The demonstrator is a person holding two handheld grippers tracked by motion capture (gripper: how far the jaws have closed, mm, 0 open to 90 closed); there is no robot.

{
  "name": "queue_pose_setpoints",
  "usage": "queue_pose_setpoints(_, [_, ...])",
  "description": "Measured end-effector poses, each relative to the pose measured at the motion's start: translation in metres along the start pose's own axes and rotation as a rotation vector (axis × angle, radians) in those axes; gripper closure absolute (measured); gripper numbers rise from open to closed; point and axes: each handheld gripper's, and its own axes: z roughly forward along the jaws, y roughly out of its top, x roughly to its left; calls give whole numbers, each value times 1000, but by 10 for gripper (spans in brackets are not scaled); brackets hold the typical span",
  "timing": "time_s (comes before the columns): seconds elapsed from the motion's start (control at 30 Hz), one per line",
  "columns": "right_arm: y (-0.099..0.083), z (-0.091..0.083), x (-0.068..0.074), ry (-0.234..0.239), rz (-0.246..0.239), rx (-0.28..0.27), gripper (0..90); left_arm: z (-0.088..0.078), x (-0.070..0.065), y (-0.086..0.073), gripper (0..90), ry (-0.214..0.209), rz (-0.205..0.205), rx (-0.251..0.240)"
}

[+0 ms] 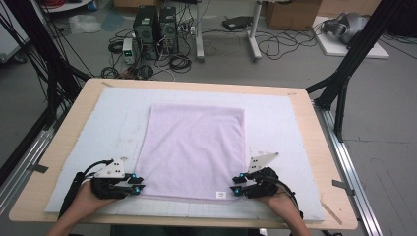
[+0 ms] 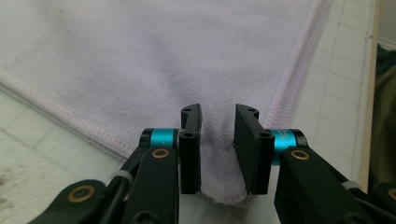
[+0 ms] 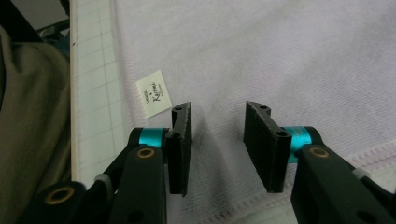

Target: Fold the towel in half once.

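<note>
Around the pale towel (image 1: 194, 150) lies bare white mat (image 1: 275, 113).

A wooden table (image 1: 78, 105) bears a white mat (image 1: 275, 118) under a lilac towel (image 1: 194, 147).

The towel (image 2: 154, 60) runs off the top edge (left gripper view), and its label (image 1: 221, 194) print is too small to read.

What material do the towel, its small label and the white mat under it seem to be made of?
Towel: soft pale lilac terry cloth, probably cotton or microfibre; fine looped texture and a stitched hem.
Label: thin white woven or printed fabric tag, sewn at the hem.
Mat: matte white sheet with a printed grid; perhaps a cutting mat, uncertain.
</note>
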Motion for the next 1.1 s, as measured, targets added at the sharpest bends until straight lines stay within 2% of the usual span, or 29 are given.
queue_pose_setpoints(0.1, [1,-2,-5,-28,20,-20,570,-1,4,2,681,19,-7,-13])
queue_pose_setpoints(0.2, [4,-4,-14,-69,45,-48,525,-2,12,6,643,55,-41,-55])
queue_pose_setpoints(0.37, [13,-8,-32,-161,72,-87,461,-1,32,15,584,112,-100,-111])
queue_pose_setpoints(0.43, [16,-8,-39,-174,88,-101,441,3,41,19,555,131,-122,-122])
queue_pose_setpoints(0.5, [18,-9,-45,-195,94,-103,417,6,48,23,544,149,-126,-126])
queue_pose_setpoints(0.6, [20,-9,-52,-209,104,-119,391,10,55,25,514,180,-148,-160])
queue_pose_setpoints(0.67, [22,-9,-55,-225,110,-115,373,11,58,27,504,210,-154,-147])
queue_pose_setpoints(0.73, [24,-9,-59,-227,110,-118,365,10,60,29,490,234,-159,-167])
queue_pose_setpoints(0.8, [26,-9,-62,-234,112,-121,357,9,63,32,487,246,-163,-183])
queue_pose_setpoints(0.93, [30,-7,-69,-244,117,-131,339,12,70,35,487,270,-165,-177])
queue_pose_setpoints(1.1, [33,-5,-77,-256,115,-134,327,15,77,38,487,281,-184,-185])
